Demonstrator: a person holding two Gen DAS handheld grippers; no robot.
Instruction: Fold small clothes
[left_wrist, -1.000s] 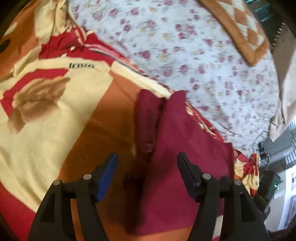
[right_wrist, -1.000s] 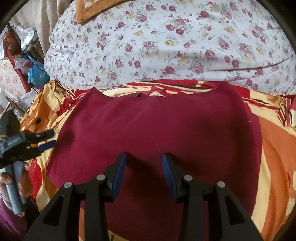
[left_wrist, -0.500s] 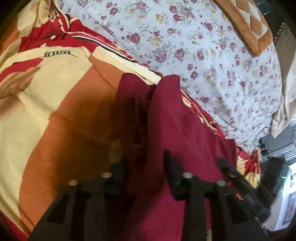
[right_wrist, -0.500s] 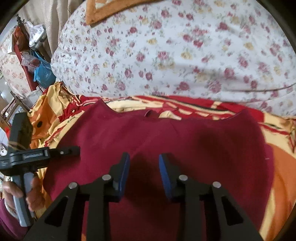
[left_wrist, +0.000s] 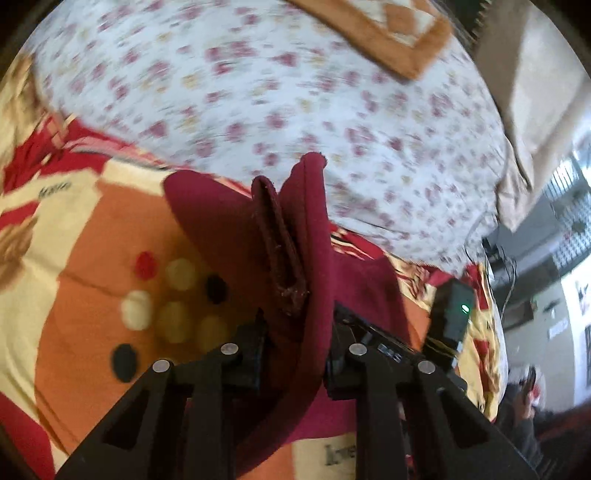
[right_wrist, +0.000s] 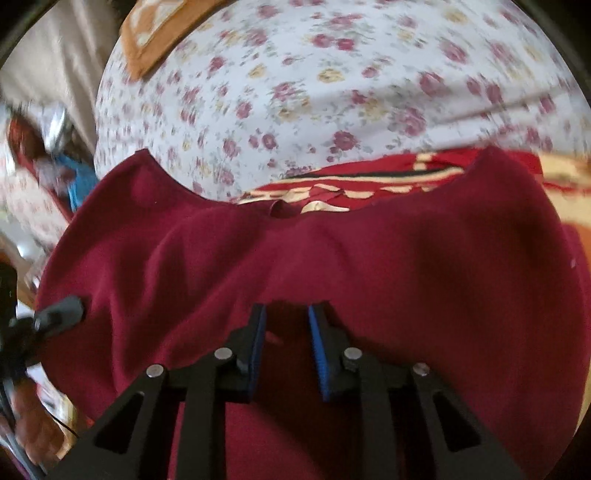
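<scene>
The left gripper has just been closing, and its fingers now pinch a gathered ridge of the maroon garment. Compared with one second ago, when these fingers stood spread above flat cloth, that edge is now raised off the patterned blanket, and its hem stands upright in the left wrist view.

The right gripper has also been closing. Its fingers are narrowed, with cloth between them; whether the pads already press on it cannot be told.

The garment lies spread across the bed, its far edge just beside the floral bedding at the bed's far side.

Assessment: one side is secured and lifted. The fold can proceed once the right side is equally held.
</scene>
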